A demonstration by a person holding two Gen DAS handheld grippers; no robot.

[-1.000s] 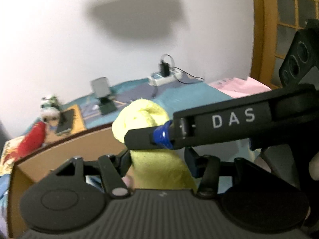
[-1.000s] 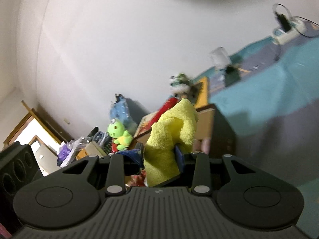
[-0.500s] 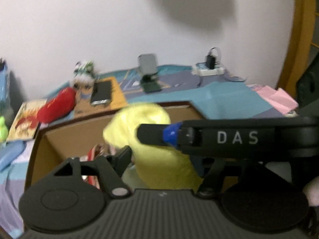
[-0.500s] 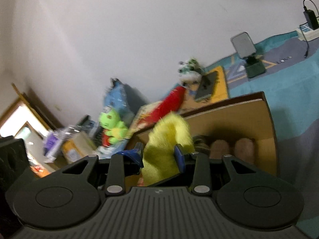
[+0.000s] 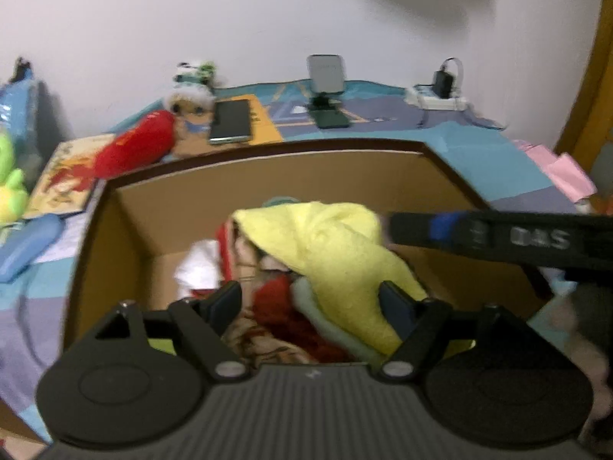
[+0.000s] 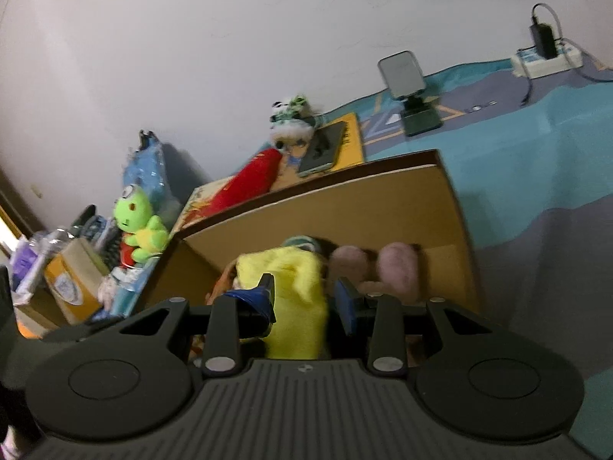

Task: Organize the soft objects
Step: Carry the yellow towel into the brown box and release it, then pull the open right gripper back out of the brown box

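A yellow towel (image 5: 329, 241) hangs into an open cardboard box (image 5: 268, 153) on the bed, on top of red and patterned cloths (image 5: 279, 306). My left gripper (image 5: 312, 304) is low over the box, jaws opening; the towel brushes the right finger only, and the left finger stands clear. A black finger (image 5: 421, 226) of the right gripper reaches in from the right at the towel's top. In the right wrist view my right gripper (image 6: 304, 301) is shut on the yellow towel (image 6: 291, 276) over the box (image 6: 345, 180). Pink plush (image 6: 394, 268) lies inside.
Behind the box lie a red plush (image 5: 134, 147), a phone (image 5: 230, 120), a small doll (image 5: 191, 88), a phone stand (image 5: 325, 88) and a power strip (image 5: 436, 99). A green frog plush (image 6: 138, 222), a blue pack (image 6: 149, 168) and a carton (image 6: 72, 283) crowd the left side.
Both grippers came forward and down, carrying the yellow towel from above the box's edge into it. The left jaws spread apart and let go of the towel; the right kept its grip.
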